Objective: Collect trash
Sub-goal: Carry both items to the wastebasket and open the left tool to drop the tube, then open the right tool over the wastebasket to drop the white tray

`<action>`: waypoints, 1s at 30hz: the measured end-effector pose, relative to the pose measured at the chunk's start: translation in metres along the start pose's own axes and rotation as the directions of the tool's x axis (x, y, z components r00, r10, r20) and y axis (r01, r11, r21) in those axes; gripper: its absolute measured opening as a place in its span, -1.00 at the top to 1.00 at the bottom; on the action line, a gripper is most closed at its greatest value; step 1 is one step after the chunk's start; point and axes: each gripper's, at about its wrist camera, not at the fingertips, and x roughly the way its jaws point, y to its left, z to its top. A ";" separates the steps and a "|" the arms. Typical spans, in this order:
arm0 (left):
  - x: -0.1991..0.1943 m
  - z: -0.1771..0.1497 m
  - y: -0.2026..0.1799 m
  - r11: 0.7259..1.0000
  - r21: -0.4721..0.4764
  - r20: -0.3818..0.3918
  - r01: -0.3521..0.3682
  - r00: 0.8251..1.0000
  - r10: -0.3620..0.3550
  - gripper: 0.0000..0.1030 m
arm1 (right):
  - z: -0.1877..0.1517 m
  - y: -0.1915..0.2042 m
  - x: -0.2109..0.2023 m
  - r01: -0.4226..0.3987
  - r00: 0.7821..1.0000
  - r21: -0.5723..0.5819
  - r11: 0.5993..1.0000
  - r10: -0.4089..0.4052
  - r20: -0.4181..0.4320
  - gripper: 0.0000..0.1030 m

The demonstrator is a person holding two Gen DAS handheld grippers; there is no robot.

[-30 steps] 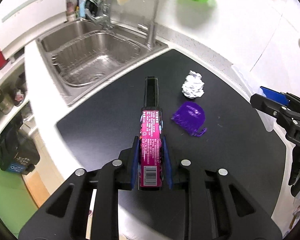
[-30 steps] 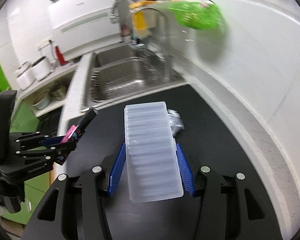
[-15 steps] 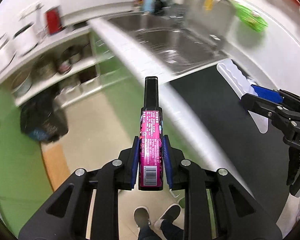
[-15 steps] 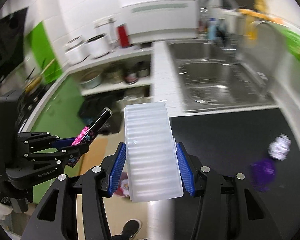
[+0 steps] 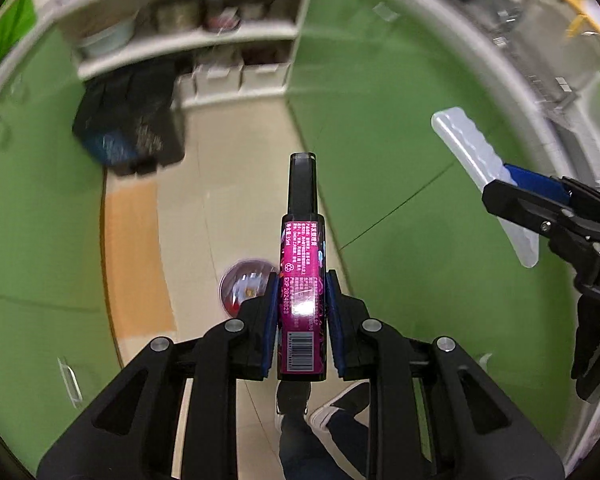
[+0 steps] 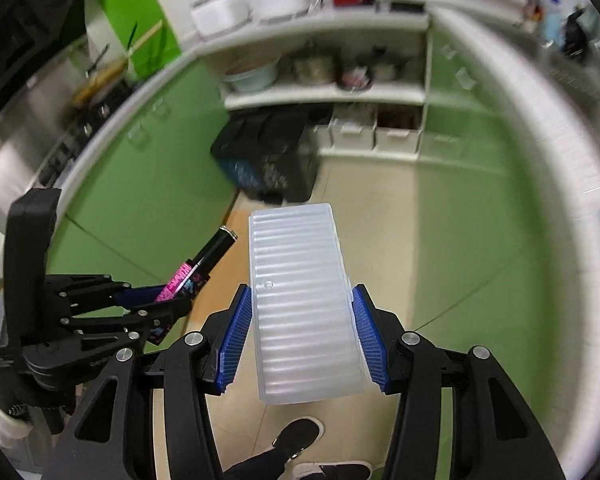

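Note:
My left gripper (image 5: 302,280) is shut on a pink bottle with a black cap (image 5: 302,276), held out over the kitchen floor. It also shows in the right wrist view (image 6: 196,276), at the left. My right gripper (image 6: 302,312) is shut on a clear ribbed plastic tray (image 6: 300,300), also held above the floor. The tray shows in the left wrist view (image 5: 476,160) at the right, with the right gripper (image 5: 540,196) behind it. A round bin with a purple liner (image 5: 242,284) stands on the floor just below and left of the bottle.
Green cabinet fronts (image 5: 380,120) line both sides of the beige floor (image 5: 228,200). A black bag (image 6: 268,160) sits on the floor under open white shelves (image 6: 324,92) holding pots. The white counter edge (image 6: 540,120) curves at the right. The person's shoes (image 5: 328,408) are below.
Both grippers have swung away from the black counter and sink, turning left and down toward the floor. The bin has come into the left wrist view. Both grips are unchanged.

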 end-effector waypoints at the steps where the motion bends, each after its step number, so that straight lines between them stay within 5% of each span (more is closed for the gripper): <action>1: 0.020 -0.006 0.010 1.000 -0.013 -0.017 0.001 1.000 -0.001 0.57 | -0.004 0.001 0.027 -0.008 1.000 -0.005 1.000 0.007 -0.023 0.03; 9: 0.153 -0.042 0.066 0.999 -0.053 -0.099 0.014 0.995 -0.020 0.54 | -0.044 -0.014 0.146 -0.005 0.994 0.003 1.000 0.005 -0.111 0.03; 10: 0.165 -0.043 0.071 0.998 -0.059 -0.099 0.017 0.995 -0.023 0.24 | -0.050 -0.017 0.159 -0.001 0.993 0.008 1.000 0.002 -0.120 0.03; 11: 0.179 -0.046 0.078 0.997 -0.068 -0.094 0.022 0.995 -0.029 -0.42 | -0.055 -0.019 0.169 0.004 0.992 0.012 1.000 -0.002 -0.126 0.03; 13: 0.192 -0.050 0.085 0.996 -0.084 -0.069 0.028 0.997 -0.034 -0.90 | -0.066 -0.022 0.188 0.013 0.989 0.014 1.000 -0.010 -0.144 0.03; 30: 0.197 -0.072 0.156 0.979 -0.206 -0.031 -0.010 1.000 0.004 -0.94 | -0.092 0.019 0.288 -0.055 0.969 -0.069 0.996 0.036 -0.244 0.03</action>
